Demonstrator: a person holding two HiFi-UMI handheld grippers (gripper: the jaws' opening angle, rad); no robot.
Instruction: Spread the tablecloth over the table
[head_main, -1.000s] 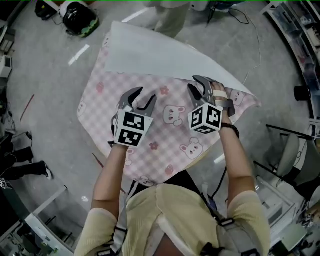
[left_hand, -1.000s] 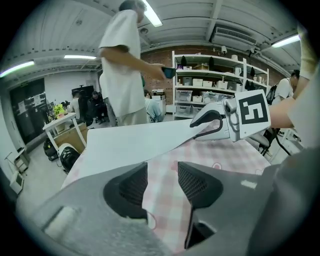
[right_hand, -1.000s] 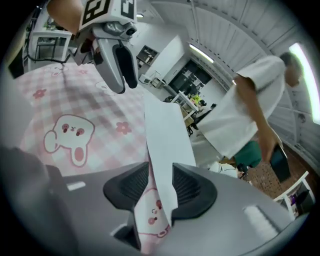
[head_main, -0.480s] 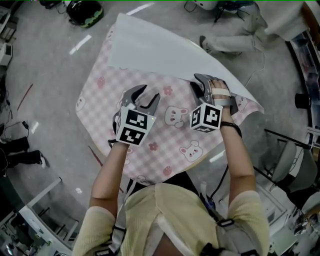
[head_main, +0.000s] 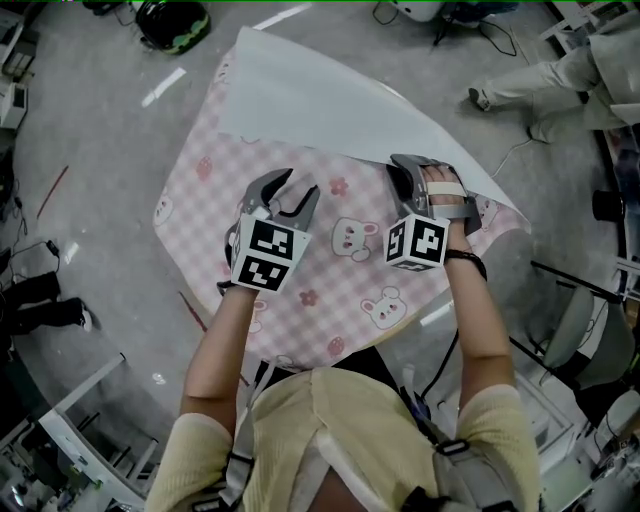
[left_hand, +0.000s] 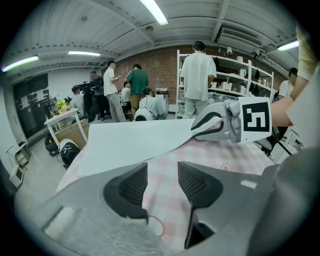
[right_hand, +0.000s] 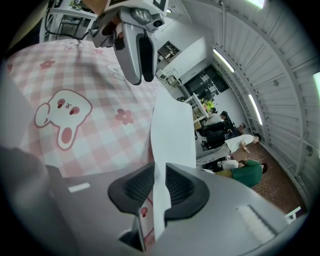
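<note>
A: Bright, even indoor light from the ceiling strip lamps (left_hand: 155, 11). Shadows on the floor are faint.
B: Any glare?
A: Only the lamps blow out (the white underside of the tablecloth (head_main: 330, 110) reads clearly). Both gripper views bend hard and darken at the corners, with a soft nearest foreground. The head view curves at its rim.

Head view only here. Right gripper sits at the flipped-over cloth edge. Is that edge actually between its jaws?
Observer: Yes. The right gripper view shows the tablecloth, white underside out, running between the pads of the right gripper. Its jaws have just been closing and now pinch it.
Operator: Left one?
Observer: The left gripper has its jaws apart with nothing between them, only pink check beyond.
Operator: Far side of the table?
Observer: People stand by shelves at a brick wall.
</note>
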